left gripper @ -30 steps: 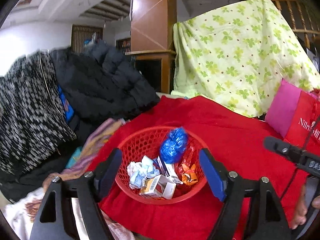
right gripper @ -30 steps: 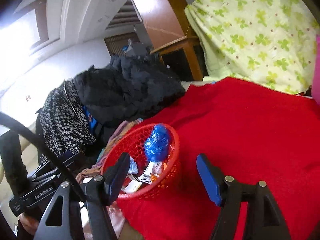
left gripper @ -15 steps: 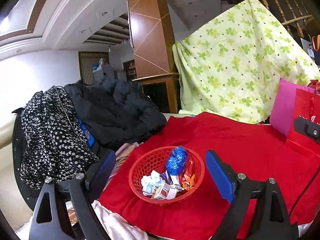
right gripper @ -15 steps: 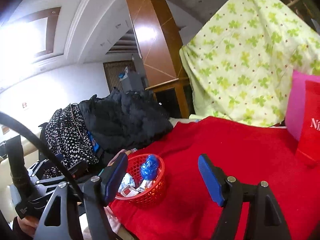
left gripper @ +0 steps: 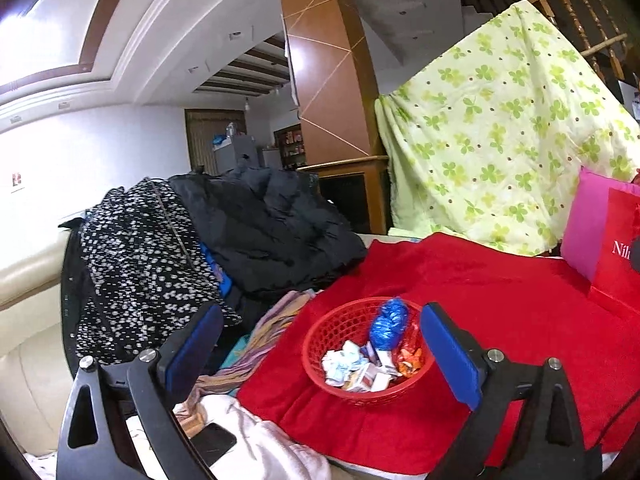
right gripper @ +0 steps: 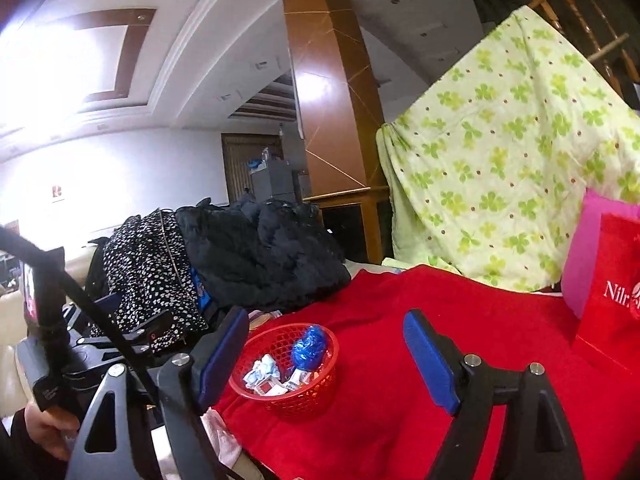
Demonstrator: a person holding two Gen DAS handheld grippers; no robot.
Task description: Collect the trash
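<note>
**Both grippers back away from the filled basket**

Since the earlier frames both cameras have drawn back and risen: the red basket (left gripper: 366, 354), which filled the lower view a second ago, now looks small and lies well ahead, and far more ceiling shows.

The basket sits on the red cloth (left gripper: 500, 304), near its left edge, just beside a heap of dark coats (left gripper: 256, 224). Inside lie a blue plastic wad (left gripper: 389, 323), crumpled paper (left gripper: 345, 362), small cartons and an orange wrapper. No loose trash shows on the bare cloth.

The left gripper (left gripper: 320, 352) is released, its jaws opening wider with nothing between them; the basket only appears framed by the fingers from a distance. The right gripper (right gripper: 326, 354) is also empty and opening, with the basket (right gripper: 290, 366) ahead and to the left of its centre line.

The basket lies forward and below both grippers, on the left side of the cloth. It sits almost dead centre for the left hand, so that hand looks better lined up for any further reach. Being round, it has no long axis to align with. The collecting appears finished or close to it.
</note>
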